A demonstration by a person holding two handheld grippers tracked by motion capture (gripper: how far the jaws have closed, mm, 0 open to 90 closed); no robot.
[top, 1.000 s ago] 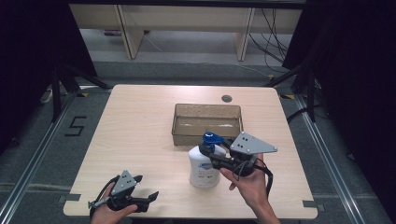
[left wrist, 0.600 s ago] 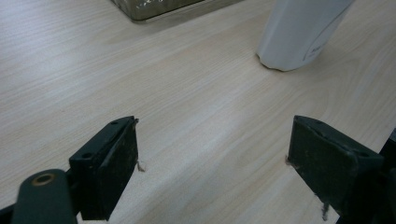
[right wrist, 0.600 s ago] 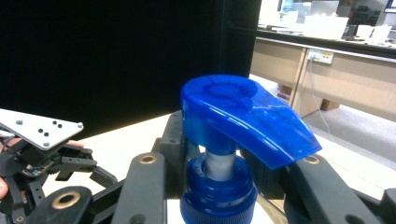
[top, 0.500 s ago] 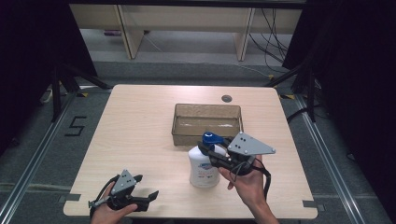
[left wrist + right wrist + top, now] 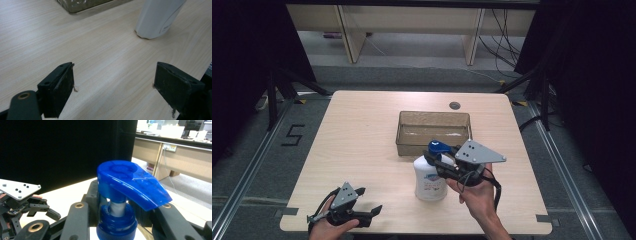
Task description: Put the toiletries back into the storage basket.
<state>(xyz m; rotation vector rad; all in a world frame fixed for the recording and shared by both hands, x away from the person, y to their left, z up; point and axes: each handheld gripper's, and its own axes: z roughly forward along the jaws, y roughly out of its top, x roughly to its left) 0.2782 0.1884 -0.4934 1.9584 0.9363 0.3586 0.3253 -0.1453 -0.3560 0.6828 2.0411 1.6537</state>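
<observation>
White bottle (image 5: 430,178): stands on the surface (image 5: 362,150).
Right tongs (image 5: 443,162): pinching its blue pump neck.
Left tongs (image 5: 371,214): spread wide, well apart from it.

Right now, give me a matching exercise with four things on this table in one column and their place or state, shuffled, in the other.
1. white bottle with blue pump top
2. clear brownish plastic bin
3. left gripper
4. right gripper

A. jaws apart, near the table's front edge
B. clamped at the pump's neck
C. standing upright in front of the bin
D. behind the bottle

Pairs: 1-C, 2-D, 3-A, 4-B
</observation>
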